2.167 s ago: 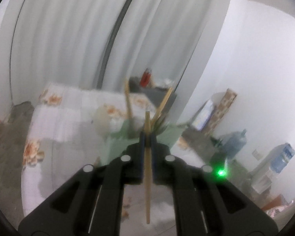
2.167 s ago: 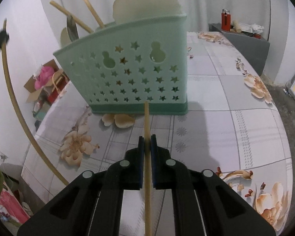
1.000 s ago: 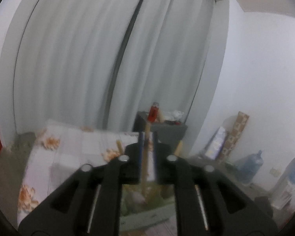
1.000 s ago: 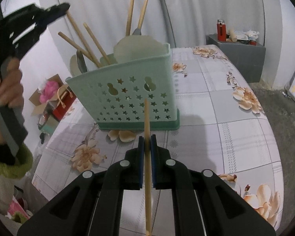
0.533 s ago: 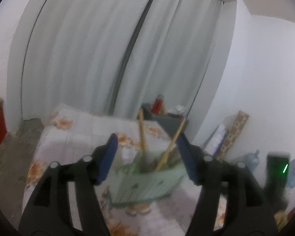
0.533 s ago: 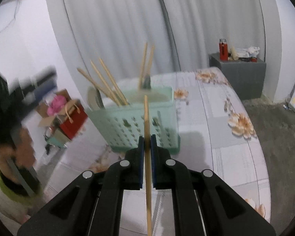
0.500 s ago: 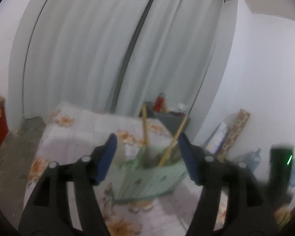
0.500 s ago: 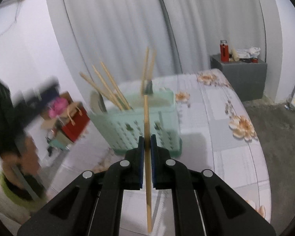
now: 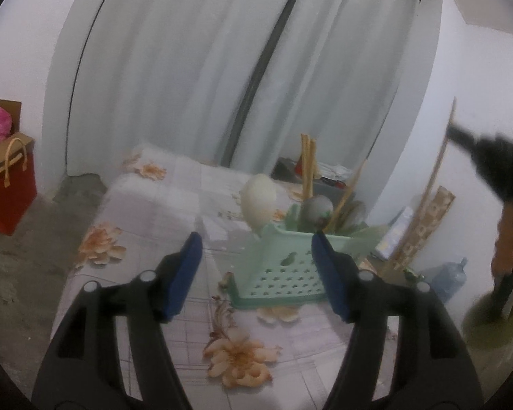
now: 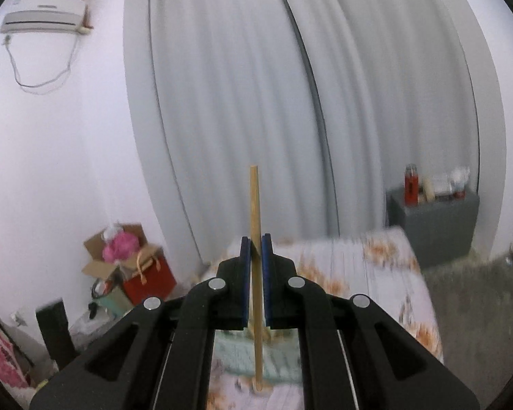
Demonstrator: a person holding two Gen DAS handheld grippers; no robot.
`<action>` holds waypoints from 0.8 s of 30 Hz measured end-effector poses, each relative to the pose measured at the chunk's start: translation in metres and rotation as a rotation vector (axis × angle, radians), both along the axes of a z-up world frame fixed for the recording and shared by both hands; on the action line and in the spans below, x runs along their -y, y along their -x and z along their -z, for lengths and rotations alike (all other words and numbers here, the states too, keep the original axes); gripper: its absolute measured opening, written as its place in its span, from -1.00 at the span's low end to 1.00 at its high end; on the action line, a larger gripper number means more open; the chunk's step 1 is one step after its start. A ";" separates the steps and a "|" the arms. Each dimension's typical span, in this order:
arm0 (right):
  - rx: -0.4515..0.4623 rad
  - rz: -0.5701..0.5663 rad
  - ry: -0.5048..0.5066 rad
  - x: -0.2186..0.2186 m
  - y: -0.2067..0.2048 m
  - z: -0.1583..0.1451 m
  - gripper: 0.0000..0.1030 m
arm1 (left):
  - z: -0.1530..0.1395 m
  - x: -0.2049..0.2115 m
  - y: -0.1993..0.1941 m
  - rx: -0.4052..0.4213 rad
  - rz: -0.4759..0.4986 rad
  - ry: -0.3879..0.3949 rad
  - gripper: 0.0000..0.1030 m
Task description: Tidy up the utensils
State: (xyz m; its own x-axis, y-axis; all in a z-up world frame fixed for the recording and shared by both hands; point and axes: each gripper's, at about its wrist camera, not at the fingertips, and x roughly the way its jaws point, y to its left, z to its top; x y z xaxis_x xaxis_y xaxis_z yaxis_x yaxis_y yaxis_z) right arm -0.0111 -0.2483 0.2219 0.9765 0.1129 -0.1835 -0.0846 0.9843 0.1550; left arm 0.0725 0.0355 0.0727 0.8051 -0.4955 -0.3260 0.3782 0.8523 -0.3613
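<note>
1. The left gripper (image 9: 254,256) has its fingers spread wide and bare; the green utensil basket (image 9: 284,270) stands between and beyond their tips.
2. The right gripper (image 10: 255,249) pinches an upright chopstick (image 10: 254,205).
3. Only the left view shows the basket's chopsticks (image 9: 307,167) and spoons.

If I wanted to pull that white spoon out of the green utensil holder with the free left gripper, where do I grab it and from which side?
Take the white spoon by its broad rounded top, which stands clear above the holder's rim at the left corner. Come from above and the left: chopsticks crowd its right side. The left gripper is open; turning it to pinch across the flat faces should help.
</note>
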 end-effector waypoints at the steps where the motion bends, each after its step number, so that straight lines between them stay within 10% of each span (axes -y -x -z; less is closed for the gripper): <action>1: 0.017 -0.001 0.003 -0.001 -0.004 -0.005 -0.87 | 0.000 0.000 0.001 0.002 -0.003 -0.003 0.21; 12: 0.060 0.015 0.062 -0.015 -0.059 0.001 -0.87 | 0.003 0.004 0.008 0.008 0.000 -0.044 0.31; 19: -0.153 -0.011 0.110 -0.013 -0.089 0.065 -0.83 | 0.011 0.014 0.004 -0.019 0.031 -0.073 0.38; 22: -0.142 -0.007 0.091 -0.001 -0.073 0.071 -0.06 | 0.015 0.019 0.000 -0.032 0.049 -0.083 0.42; 24: -0.095 -0.013 0.074 0.009 -0.055 0.069 0.01 | 0.019 0.024 -0.004 -0.048 0.068 -0.089 0.44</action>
State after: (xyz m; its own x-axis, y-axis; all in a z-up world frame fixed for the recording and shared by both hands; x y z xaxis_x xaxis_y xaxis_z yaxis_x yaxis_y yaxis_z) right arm 0.0436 -0.2569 0.1530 0.9529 0.1077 -0.2835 -0.0853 0.9923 0.0902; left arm 0.0766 0.0119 0.0534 0.7531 -0.5160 -0.4081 0.4206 0.8547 -0.3044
